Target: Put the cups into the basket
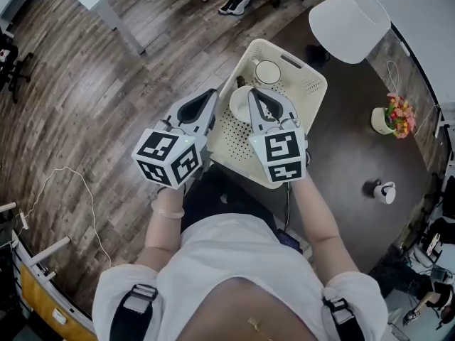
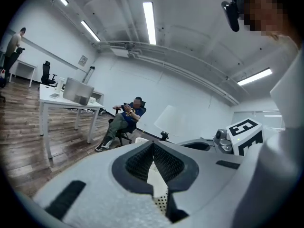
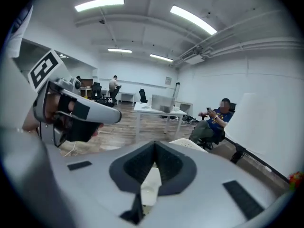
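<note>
Over the cream perforated basket (image 1: pixel 321 84), which stands on the near edge of a dark round table (image 1: pixel 348 151), the person holds both grippers side by side, raised clear of it. The left gripper (image 1: pixel 213 92) hangs above the basket's left rim with its jaws clenched tip to tip and nothing between them. The right gripper (image 1: pixel 254 92) sits just beside it, over the middle of the basket, its jaws likewise pressed together and empty.

Two white cups are inside the basket. One cup with a handle (image 1: pixel 268 72) stands upright near the far corner. The second cup (image 1: pixel 242 105) lies nearer, and the right gripper's jaws partly cover it from the head view.

Farther across the table are a white lampshade (image 1: pixel 350 14) and a small flower pot (image 1: pixel 393 116). A small white object (image 1: pixel 384 192) near the table's right edge is too small to tell apart.

Beyond the table, on the wooden floor, a seated person (image 2: pixel 126 115) occupies an office chair beside a white desk (image 2: pixel 66 101).
</note>
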`<state>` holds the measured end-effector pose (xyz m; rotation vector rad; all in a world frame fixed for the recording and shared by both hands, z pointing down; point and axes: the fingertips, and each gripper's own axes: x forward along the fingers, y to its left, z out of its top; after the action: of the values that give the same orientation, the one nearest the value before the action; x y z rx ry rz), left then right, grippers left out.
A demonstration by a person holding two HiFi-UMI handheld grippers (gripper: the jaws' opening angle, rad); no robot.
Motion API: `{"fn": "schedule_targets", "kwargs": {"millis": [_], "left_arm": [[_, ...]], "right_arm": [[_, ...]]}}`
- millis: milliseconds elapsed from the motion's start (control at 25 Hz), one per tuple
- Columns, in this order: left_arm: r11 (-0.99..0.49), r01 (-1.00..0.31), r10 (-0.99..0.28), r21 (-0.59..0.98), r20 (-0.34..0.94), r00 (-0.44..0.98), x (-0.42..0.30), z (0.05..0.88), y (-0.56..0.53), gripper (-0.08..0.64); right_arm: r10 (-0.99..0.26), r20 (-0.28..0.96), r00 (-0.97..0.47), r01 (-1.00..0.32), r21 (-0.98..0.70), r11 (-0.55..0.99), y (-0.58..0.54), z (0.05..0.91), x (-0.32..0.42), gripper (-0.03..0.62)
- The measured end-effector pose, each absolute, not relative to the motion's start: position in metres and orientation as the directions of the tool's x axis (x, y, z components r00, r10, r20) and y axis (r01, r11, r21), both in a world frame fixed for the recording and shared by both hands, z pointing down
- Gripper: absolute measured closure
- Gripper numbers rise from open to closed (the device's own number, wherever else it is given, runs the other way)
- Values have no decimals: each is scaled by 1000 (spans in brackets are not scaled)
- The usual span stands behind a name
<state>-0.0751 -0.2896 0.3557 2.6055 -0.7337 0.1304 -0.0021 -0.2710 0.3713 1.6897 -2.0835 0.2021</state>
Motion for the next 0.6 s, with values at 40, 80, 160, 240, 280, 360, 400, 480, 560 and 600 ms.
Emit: {"fn": "schedule_targets", "kwargs": {"millis": [40,80,160,240,280,360,400,480,560,600], "left_arm": [[-779,-502,-463,376,193,865,-69,353,-286,549],[-790,-488,-450,371,190,873,-62,350,-281,549],[-812,-459,-420,360,186,888,-49,347,-270,549],[-833,-421,-383,358,175,907,-34,343,-255,549],[-844,-400,-362,357,169,917,-27,340,-247,549],[-866,-355,-316,353,165,934,-12,338,-231,549],[-875,-331,-290,352,164,943,-4,337,-222,549],[-893,-283,-240,351,161,957,14,334,-204,549],[-908,-234,-190,348,156,969,34,331,-185,549],[-914,-210,-165,348,155,974,44,330,-176,549]], "right_arm": [[-901,413,-134,-965,154,215,-267,368,2,582],[-908,401,-118,-971,145,190,-262,365,7,583],[-920,382,-84,-981,130,144,-249,360,17,582],[-929,367,-48,-987,123,100,-234,355,28,583],[-933,360,-28,-990,120,76,-226,353,34,583],[-937,347,21,-993,115,20,-209,349,46,583],[-938,342,49,-993,115,-10,-200,347,54,581],[-935,336,109,-990,125,-70,-181,345,72,583],[-927,337,165,-983,136,-125,-160,345,92,583],[-921,339,191,-979,137,-153,-149,346,102,583]]}}
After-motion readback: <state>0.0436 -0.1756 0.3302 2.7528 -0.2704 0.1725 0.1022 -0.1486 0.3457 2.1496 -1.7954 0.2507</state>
